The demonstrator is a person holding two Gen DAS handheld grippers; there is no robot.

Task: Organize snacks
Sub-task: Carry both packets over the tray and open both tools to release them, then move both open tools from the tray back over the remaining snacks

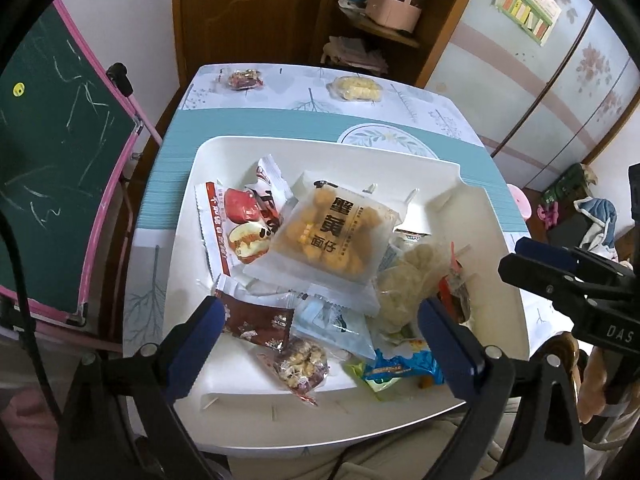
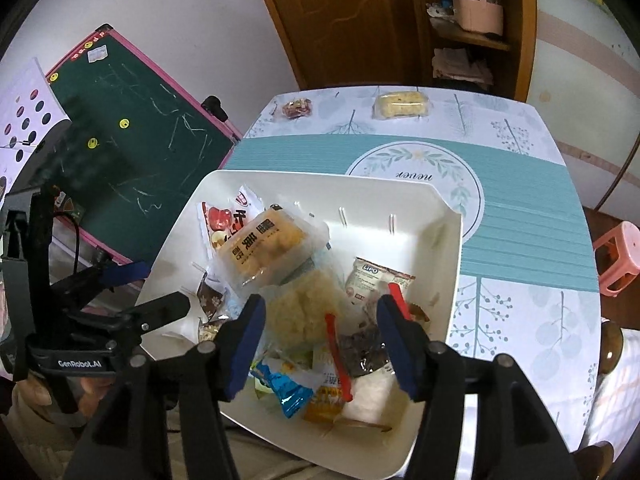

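While both tongs hover over the white tray (image 1: 224,152), left tongs (image 1: 320,320) gape wide and empty above the brown packet (image 1: 256,322); right tongs (image 2: 322,338), half-spread and empty, straddle the pale puffed snack (image 2: 304,316). Pinch one wrapper only.

"蟹黄面仔" is printed in black on the translucent snack packet (image 1: 332,236) in the white tray; "LIPO" is read on a white packet (image 2: 374,280); "never" is written on the tablecloth's round emblem (image 2: 416,176); "GenRobot.AI" is marked on the left gripper (image 2: 80,363), "DAS" on the right gripper (image 1: 619,335)
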